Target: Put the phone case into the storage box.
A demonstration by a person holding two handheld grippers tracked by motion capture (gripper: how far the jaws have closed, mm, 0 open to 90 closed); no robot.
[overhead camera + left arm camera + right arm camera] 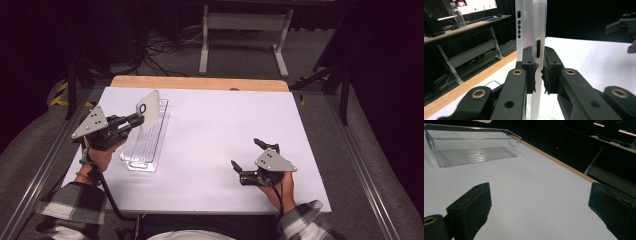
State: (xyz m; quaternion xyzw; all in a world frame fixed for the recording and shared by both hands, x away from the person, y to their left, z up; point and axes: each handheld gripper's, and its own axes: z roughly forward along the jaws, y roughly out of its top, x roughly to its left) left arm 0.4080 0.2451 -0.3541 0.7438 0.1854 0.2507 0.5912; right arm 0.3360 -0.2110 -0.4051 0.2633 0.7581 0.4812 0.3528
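Observation:
A white translucent phone case [149, 110] stands upright above the far end of a clear plastic tray [145, 145]. My left gripper [139, 119] is shut on the case's lower edge. In the left gripper view the case [534, 30] rises edge-on between the pads, with button cut-outs along its side, and the gripper [539, 67] pinches it. My right gripper [245, 153] rests at the table's near right, open, with nothing between its fingers. In the right gripper view the gripper [539, 202] stands wide apart over the white table, and the empty tray [474, 152] lies beyond.
The white table top [215, 125] has a wooden strip [200, 82] along its far edge. Metal rails run down both sides of the table. Behind it stands a white desk frame [245, 30] among floor cables. The right gripper [624, 27] appears at the far right of the left gripper view.

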